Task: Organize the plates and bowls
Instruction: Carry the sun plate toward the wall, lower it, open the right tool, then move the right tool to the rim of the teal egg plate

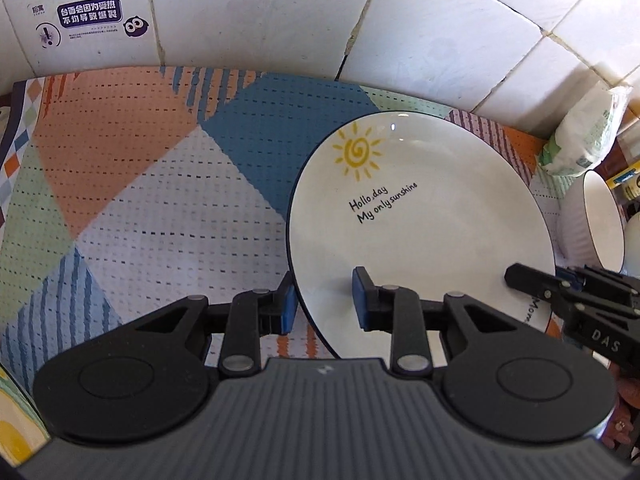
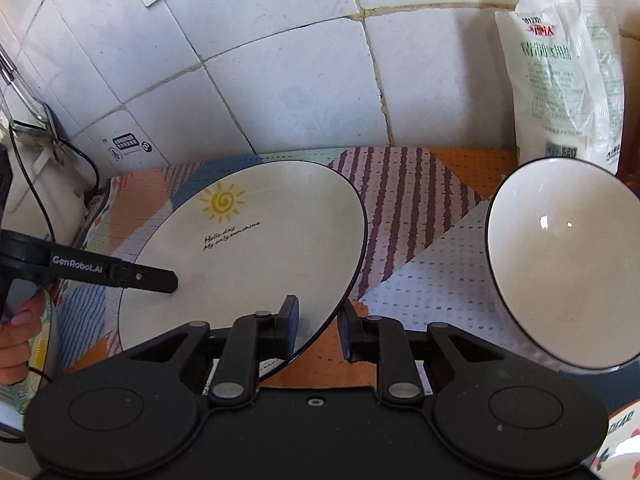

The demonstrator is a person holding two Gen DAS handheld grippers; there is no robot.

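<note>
We see one white plate [image 1: 420, 232] with a dark rim, a yellow sun and "Hello, day / My only sunshine" printed on it, lying flat on the patterned mat [image 1: 160, 184] that covers the worktop, close to the tiled back wall [image 1: 260, 16]. Nothing is on the plate.

Left gripper [image 1: 324, 300]: jaws part open and straddling the plate's near-left rim, one blue pad outside the edge, the other over the plate. There's a visible gap on both sides, so no grip.

Right gripper [image 2: 318, 326]: same picture at the plate's near-right rim, one finger over the plate, the other outside it over the mat. The jaws stand apart and the pads aren't pressing on the rim. It holds nothing.

A white bowl [image 2: 560, 264] with a dark rim stands on the mat to the right of the plate, well clear of it and empty. The right wrist view shows it tipped toward the camera; that may be lens distortion, we can't tell.

A white plastic bag [image 2: 568, 80] with green print stands against the wall at the back right corner, behind the bowl.

A hand [image 2: 16, 332] grips the left tool's handle at the left edge of the right wrist view.
</note>
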